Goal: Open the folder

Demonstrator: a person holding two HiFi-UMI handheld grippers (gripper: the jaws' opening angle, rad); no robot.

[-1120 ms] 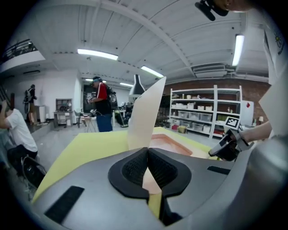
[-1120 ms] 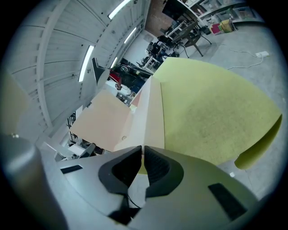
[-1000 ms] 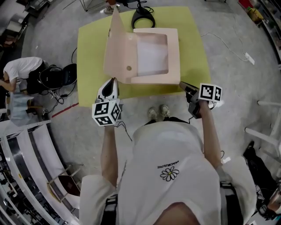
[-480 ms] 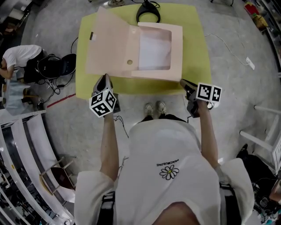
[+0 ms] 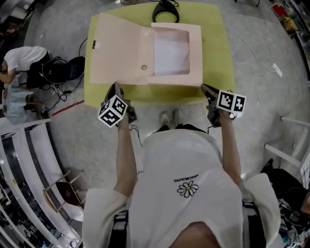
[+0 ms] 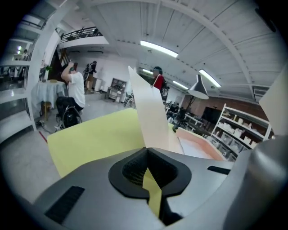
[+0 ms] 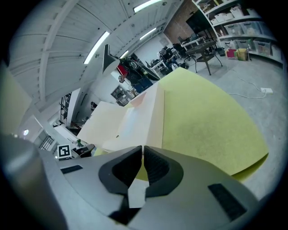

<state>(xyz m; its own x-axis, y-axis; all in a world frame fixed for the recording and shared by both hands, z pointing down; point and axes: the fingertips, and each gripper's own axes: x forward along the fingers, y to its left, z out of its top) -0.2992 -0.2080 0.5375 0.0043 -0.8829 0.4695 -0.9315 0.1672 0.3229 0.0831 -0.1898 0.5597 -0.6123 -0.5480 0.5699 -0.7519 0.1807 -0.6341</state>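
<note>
As the folder [image 5: 121,48] lies open, left gripper [image 5: 116,88] and right gripper [image 5: 205,89] hang by its near edge — fingers closed, empty.

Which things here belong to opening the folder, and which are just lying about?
Job: folder, lying open on the yellow mat; left gripper; right gripper.
Lying about: black ring-shaped object; white cable; seated person at the edge.
</note>
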